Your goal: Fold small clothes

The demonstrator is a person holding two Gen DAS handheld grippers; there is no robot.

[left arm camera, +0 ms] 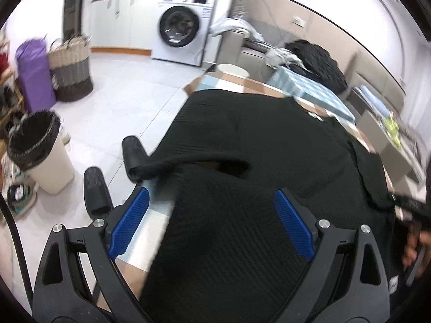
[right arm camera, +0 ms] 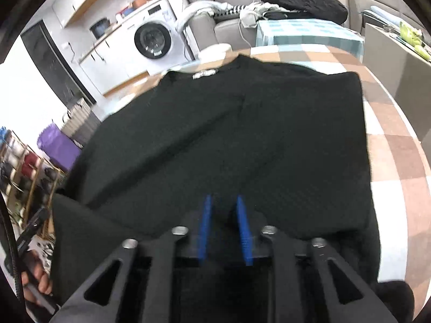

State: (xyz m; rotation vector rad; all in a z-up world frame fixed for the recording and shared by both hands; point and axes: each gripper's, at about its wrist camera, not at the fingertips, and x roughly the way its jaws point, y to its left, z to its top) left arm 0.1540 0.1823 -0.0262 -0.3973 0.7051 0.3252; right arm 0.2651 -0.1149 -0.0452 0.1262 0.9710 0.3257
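The right claw (right arm camera: 225,226), jaws narrowly parted, hovers over the near hem of a black knit top (right arm camera: 229,134) spread across the checked desk (right arm camera: 390,145); the left claw (left arm camera: 212,220) gapes wide at nine o'clock, where a loose sleeve overhanging the edge could drag the garment floorward.

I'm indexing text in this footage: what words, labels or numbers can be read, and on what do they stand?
None can be read.
White neck label on the black garment: blurred.
Panel and sticker on the washing machine: too small.
White tag in the left wrist view: unreadable.
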